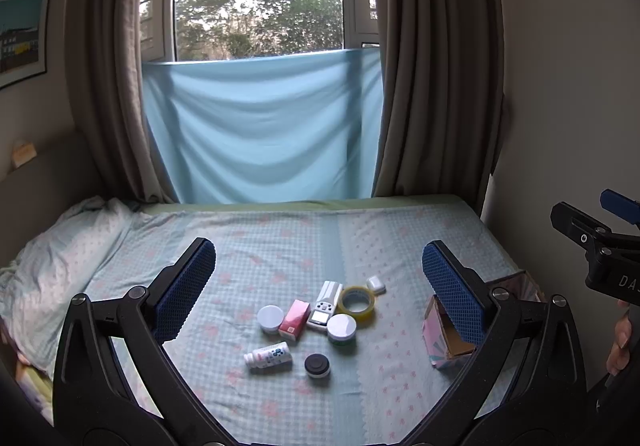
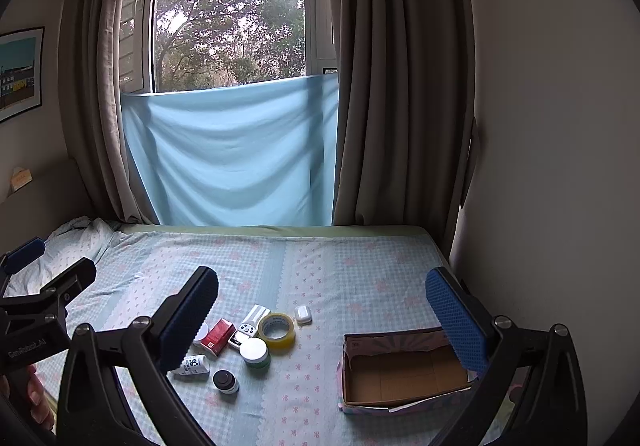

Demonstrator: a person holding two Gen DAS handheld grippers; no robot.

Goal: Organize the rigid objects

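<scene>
Small rigid items lie clustered on the bed: a roll of yellow tape (image 1: 357, 304) (image 2: 277, 330), a red box (image 1: 295, 319) (image 2: 218, 336), a small digital scale (image 1: 325, 311) (image 2: 249, 327), a white earbud case (image 1: 376, 284) (image 2: 303, 314), a green jar with a white lid (image 1: 342, 329) (image 2: 254, 352), a white jar (image 1: 270, 319), a white bottle lying down (image 1: 268, 355) (image 2: 194, 365) and a black-lidded jar (image 1: 317, 365) (image 2: 225, 381). An open cardboard box (image 2: 404, 370) (image 1: 444, 338) stands to their right. My left gripper (image 1: 319, 286) and right gripper (image 2: 322, 310) are open, empty, held above the bed.
The bed has a blue checked sheet (image 2: 340, 270). A crumpled pillow (image 1: 64, 246) lies at the left. A wall (image 2: 552, 166) borders the bed on the right. Curtains and a window with a blue cloth (image 1: 260, 134) stand behind the bed.
</scene>
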